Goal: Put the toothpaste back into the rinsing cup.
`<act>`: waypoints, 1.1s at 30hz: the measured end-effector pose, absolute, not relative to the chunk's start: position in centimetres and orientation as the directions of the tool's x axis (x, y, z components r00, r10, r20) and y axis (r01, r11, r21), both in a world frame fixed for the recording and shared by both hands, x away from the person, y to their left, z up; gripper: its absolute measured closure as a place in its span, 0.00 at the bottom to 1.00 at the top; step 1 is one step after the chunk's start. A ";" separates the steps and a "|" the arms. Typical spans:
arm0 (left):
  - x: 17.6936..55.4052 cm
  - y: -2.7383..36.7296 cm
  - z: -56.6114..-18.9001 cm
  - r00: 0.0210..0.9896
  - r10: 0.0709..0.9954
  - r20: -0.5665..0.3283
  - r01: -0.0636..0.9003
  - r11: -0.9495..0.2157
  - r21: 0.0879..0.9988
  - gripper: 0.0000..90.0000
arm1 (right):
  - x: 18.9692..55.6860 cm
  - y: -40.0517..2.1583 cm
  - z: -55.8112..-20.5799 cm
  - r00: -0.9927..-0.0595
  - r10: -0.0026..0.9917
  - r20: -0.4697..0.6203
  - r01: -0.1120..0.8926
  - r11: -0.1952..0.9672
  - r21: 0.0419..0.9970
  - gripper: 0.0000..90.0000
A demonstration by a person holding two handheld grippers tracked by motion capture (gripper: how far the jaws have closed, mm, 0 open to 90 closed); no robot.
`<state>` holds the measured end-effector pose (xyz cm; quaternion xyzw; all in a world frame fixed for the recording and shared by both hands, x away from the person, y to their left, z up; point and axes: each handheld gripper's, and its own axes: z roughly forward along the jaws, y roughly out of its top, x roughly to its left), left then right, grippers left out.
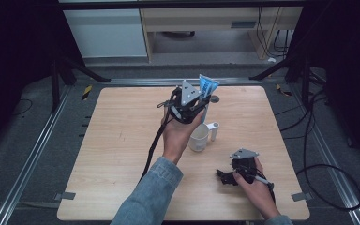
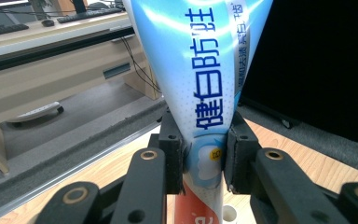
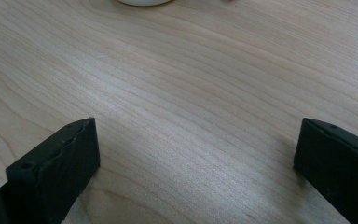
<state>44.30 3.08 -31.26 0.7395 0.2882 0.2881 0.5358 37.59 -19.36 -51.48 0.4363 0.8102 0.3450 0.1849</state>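
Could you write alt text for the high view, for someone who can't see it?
A person's left hand-held gripper holds a blue-and-white toothpaste tube upright above a white mug on a wooden table. The right hand-held gripper rests low near the table's front edge.

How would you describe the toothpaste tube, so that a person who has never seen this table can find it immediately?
Start at the wooden table and find the white cup near its middle. Just above the cup, the left tool is shut on the toothpaste tube, which stands upright with its flat end on top. It is the one blue and white thing with printed characters.
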 end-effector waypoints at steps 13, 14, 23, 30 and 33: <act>43.4 3.0 -31.5 0.631 0.766 0.127 0.084 -0.230 0.970 0.80 | 37.6 -19.4 -51.5 -0.551 0.834 0.001 0.578 0.381 0.722 0.01; 43.2 3.0 -31.5 0.628 0.770 0.116 0.096 -0.224 0.970 0.80 | 37.6 -19.4 -51.5 -0.552 0.834 -0.001 0.576 0.382 0.723 0.01; 42.9 3.0 -32.4 0.581 0.808 0.100 0.108 -0.198 0.974 0.80 | 37.6 -19.4 -51.5 -0.551 0.834 0.001 0.578 0.381 0.722 0.01; 42.8 3.0 -33.4 0.566 0.819 0.094 0.109 -0.187 0.976 0.80 | 37.6 -19.4 -51.5 -0.551 0.834 0.001 0.578 0.381 0.721 0.01; 42.9 2.9 -33.9 0.564 0.820 0.096 0.109 -0.189 0.976 0.80 | 37.6 -19.4 -51.5 -0.551 0.834 0.001 0.578 0.381 0.721 0.01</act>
